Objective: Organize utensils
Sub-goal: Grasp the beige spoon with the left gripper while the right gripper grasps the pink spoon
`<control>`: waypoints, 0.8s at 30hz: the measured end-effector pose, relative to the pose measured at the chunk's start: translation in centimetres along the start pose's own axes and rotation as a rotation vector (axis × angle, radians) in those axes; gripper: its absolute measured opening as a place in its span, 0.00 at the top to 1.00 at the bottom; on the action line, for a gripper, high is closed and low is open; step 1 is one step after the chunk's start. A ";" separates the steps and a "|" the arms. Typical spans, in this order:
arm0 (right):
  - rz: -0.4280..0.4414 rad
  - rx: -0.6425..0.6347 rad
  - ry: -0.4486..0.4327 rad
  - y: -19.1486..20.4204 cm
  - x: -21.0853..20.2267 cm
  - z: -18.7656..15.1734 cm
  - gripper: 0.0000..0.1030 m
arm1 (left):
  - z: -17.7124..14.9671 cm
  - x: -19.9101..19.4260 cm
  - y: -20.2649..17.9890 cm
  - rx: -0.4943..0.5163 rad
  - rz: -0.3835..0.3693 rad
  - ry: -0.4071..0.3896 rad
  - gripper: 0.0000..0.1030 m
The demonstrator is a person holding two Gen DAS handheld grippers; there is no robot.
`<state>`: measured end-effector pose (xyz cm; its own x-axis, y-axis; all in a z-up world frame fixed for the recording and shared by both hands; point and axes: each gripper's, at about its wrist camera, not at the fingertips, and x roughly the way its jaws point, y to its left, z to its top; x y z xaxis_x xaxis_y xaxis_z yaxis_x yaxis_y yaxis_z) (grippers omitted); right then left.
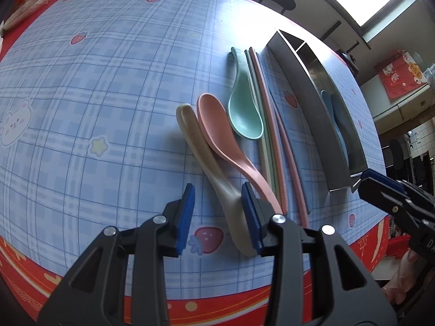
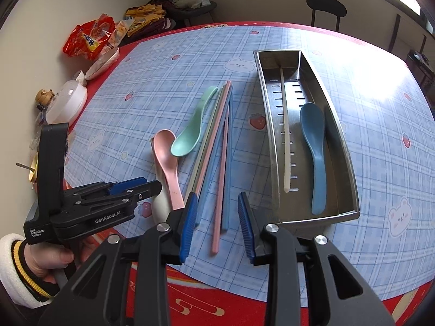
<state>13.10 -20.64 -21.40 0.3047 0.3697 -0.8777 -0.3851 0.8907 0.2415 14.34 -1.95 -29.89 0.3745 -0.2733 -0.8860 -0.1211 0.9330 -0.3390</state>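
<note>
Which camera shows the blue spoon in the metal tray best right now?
The right wrist view: the blue spoon lies fully visible in the tray's right compartment, bowl pointing away. The left wrist view shows only a sliver of it behind the tray wall.

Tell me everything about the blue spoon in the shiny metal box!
The blue plastic spoon looks matte and smooth, with a rounded bowl and a short curved handle. It lies flat, bowl facing up and pointing away, in the right-hand compartment of the stainless steel utensil tray, resting on its slotted floor. A cream chopstick lies beside it along the divider. Neither gripper touches it.
</note>
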 end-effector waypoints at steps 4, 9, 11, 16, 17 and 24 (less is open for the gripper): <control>-0.003 0.016 0.012 0.1 0.6 -0.3 0.70 | 0.7 0.5 -0.5 0.054 0.009 -0.009 0.64; -0.035 -0.012 0.049 0.8 3.0 -0.3 0.71 | 1.0 0.7 -0.9 0.093 0.015 -0.017 0.65; -0.047 -0.013 0.058 1.0 4.1 0.0 0.73 | 1.1 0.8 -1.2 0.114 0.020 -0.016 0.65; -0.041 -0.013 0.085 1.7 6.2 1.6 0.81 | 1.4 1.0 -0.9 0.129 0.024 -0.021 0.75; -0.032 -0.013 0.087 2.0 6.5 1.9 0.81 | 1.5 1.0 -0.7 0.124 0.016 -0.022 0.76; 0.040 -0.069 0.139 4.9 8.3 2.3 0.83 | 0.6 0.2 1.2 0.115 -0.022 -0.015 0.82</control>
<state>15.70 -12.60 -26.56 0.1666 0.3606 -0.9177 -0.4548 0.8539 0.2530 14.80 -0.70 -30.25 0.3902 -0.2909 -0.8736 -0.0069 0.9478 -0.3187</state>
